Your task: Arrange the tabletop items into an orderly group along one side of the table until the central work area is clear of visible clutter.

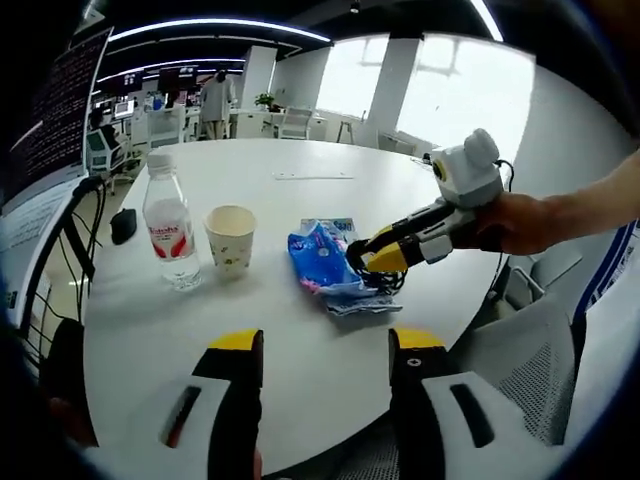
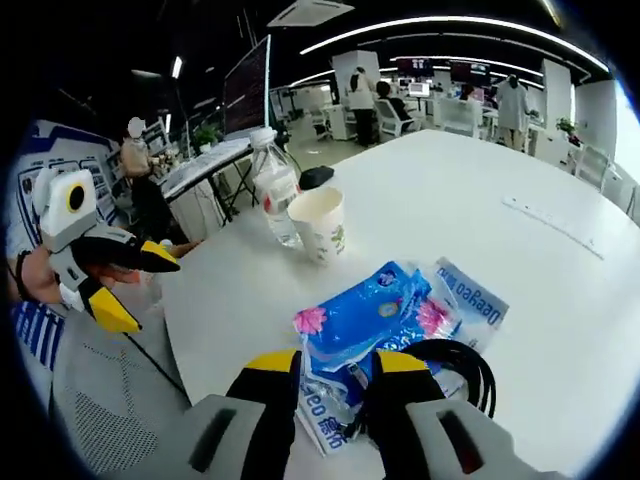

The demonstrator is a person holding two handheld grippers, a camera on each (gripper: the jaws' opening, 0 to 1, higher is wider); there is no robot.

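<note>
A round white table (image 1: 300,175) carries a clear water bottle (image 1: 170,225) with a red label, a paper cup (image 1: 230,238) beside it, and a blue tissue packet (image 1: 322,258). My right gripper (image 1: 372,255) reaches in from the right, its jaws closed on the packet's near end. In the right gripper view the packet (image 2: 365,312) sits pinched between the right gripper's (image 2: 335,365) jaws, with a coiled black cable (image 2: 455,362) just right of them. My left gripper (image 1: 325,345) hovers open over the table's near edge, holding nothing; it appears as the left gripper (image 2: 135,285) off the table's side.
A flat white and blue pack (image 2: 470,295) lies under the blue packet. A small black object (image 1: 123,225) rests near the table edge behind the bottle (image 2: 272,195) and cup (image 2: 318,222). Mesh chairs (image 1: 545,345) stand around the table. An office with desks and people lies beyond.
</note>
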